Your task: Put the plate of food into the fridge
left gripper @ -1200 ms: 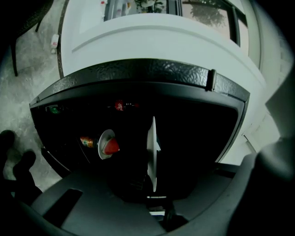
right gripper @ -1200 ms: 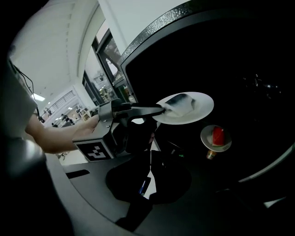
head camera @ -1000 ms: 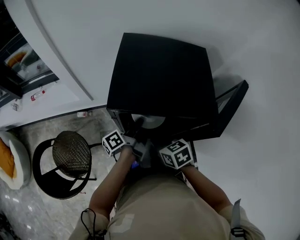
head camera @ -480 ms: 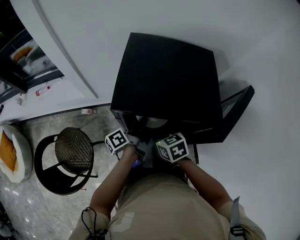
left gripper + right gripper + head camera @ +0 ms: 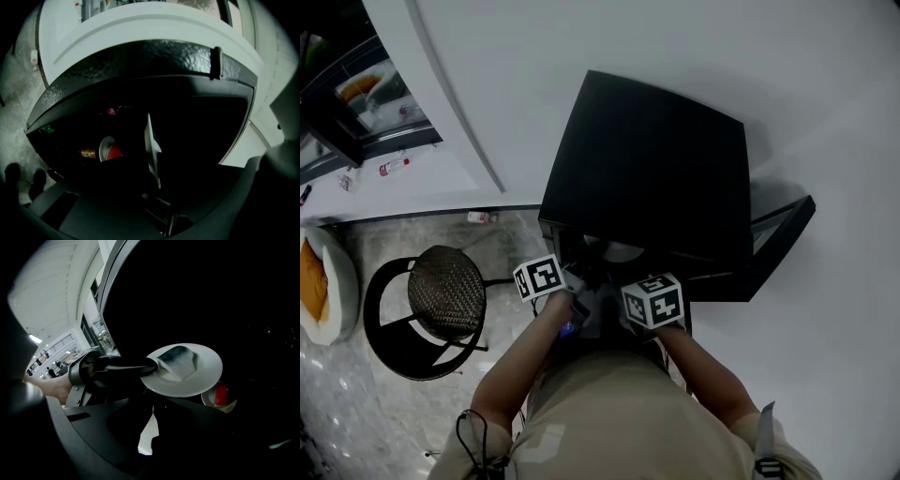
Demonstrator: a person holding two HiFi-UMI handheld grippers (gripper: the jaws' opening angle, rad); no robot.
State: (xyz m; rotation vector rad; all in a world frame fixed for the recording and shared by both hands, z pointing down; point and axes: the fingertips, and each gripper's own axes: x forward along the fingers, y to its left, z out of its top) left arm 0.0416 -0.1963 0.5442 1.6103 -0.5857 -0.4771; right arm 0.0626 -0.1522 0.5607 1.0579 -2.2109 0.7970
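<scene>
**Head view.** Black fridge [image 5: 647, 159], door [image 5: 778, 239] swung open at the right. White plate [image 5: 617, 251] sits in the fridge mouth. Left gripper [image 5: 577, 274] and right gripper [image 5: 630, 298] are both at the opening, with a woven stool [image 5: 443, 298] beside them. The marker cubes sit slightly nearer each other than a second ago, and the plate remains in the opening.

**Left gripper view.** Plate seen edge-on, rim running down between this gripper's fingers, which have just been opening slightly. Only here: a can [image 5: 88, 153] beside a red-and-white cup [image 5: 108, 151] inside.

**Right gripper view.** Only here: food [image 5: 177, 361] on the plate, and the left gripper's fingers [image 5: 140, 365] narrow on its rim, above the cup. The right gripper's fingers meet at the tips and hold nothing.
</scene>
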